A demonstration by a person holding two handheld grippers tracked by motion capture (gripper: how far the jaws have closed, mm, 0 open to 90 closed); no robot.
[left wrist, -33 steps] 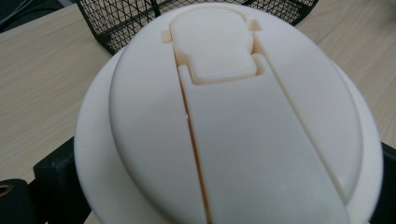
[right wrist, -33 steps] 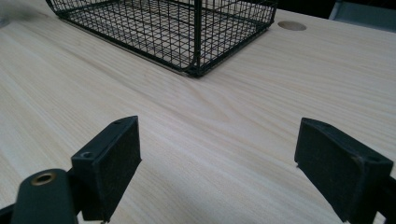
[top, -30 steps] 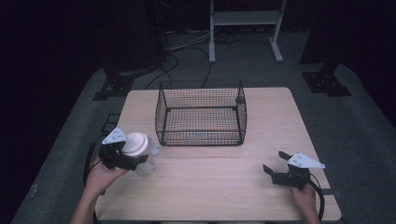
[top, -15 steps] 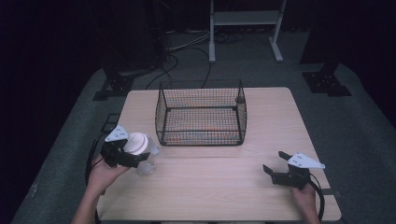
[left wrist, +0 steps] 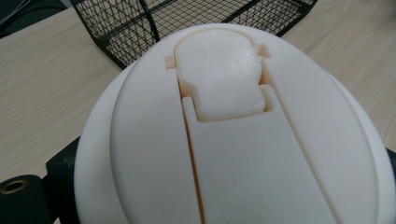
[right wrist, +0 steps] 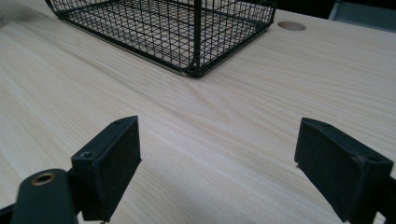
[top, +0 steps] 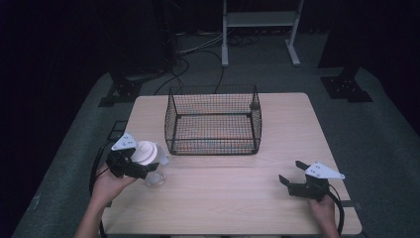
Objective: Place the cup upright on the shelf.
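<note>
Clear cup [top: 154, 174] with white lid [left wrist: 243, 135], near table's [top: 237, 203] left edge: your left gripper [top: 130, 163] clamps it under the lid. Light, probably slick; grip gently. Right gripper [right wrist: 219, 163] gapes wide, holding nothing.

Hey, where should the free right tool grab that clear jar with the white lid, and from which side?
Probably the clear body of the jar, below the wide white lid, coming in from the right across the table. The left tool already sits at the lid end, and the jar looks tilted, so its body faces the open right tool.
</note>
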